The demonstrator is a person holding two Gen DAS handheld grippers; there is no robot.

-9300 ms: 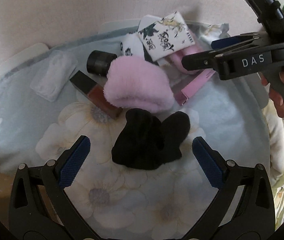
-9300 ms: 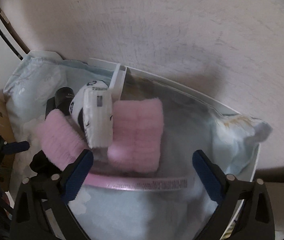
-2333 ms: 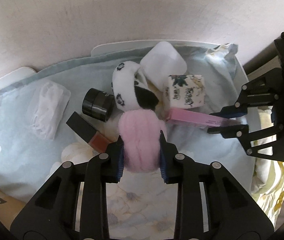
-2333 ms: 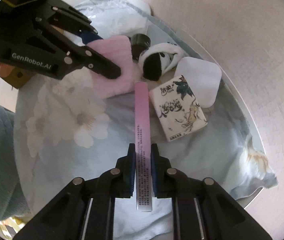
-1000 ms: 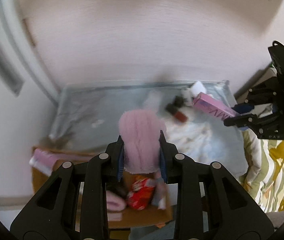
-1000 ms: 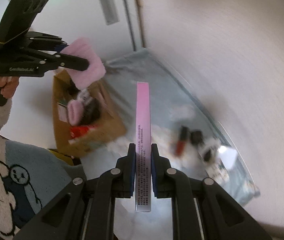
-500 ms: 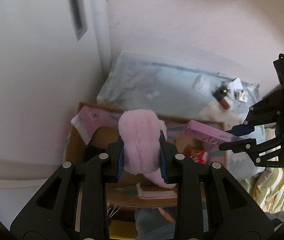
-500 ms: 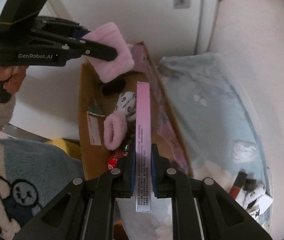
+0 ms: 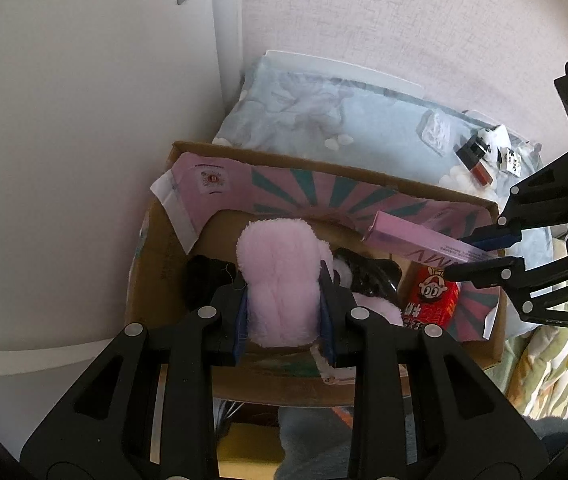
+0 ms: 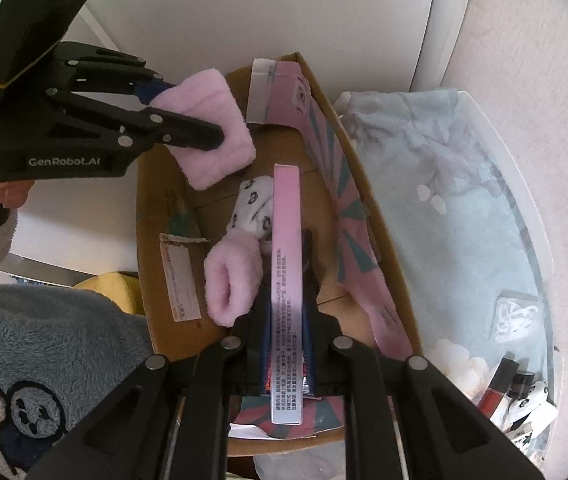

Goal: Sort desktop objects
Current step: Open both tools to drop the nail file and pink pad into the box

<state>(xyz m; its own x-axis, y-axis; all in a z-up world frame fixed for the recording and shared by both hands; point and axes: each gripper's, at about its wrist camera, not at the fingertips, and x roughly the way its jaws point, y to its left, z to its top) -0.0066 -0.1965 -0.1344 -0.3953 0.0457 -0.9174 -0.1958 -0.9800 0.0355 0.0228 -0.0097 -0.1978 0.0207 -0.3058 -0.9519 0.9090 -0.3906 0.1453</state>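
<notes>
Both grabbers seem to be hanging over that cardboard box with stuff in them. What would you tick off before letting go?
1. Left gripper clamps the fluffy pink item: ok.
2. Right gripper clamps the long pink box: ok.
3. Both loads over the open cardboard box: ok.
4. The two grippers apart from each other: ok.
5. Free floor space in the box under each load: cannot tell; a panda-print sock and red packet lie there.

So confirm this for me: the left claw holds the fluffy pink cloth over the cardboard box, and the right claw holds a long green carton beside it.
One thing is off: the long carton in the right claw is pink, not green, as the right wrist view shows. The rest stands: the left claw holds the fluffy pink cloth over the cardboard box.
</notes>
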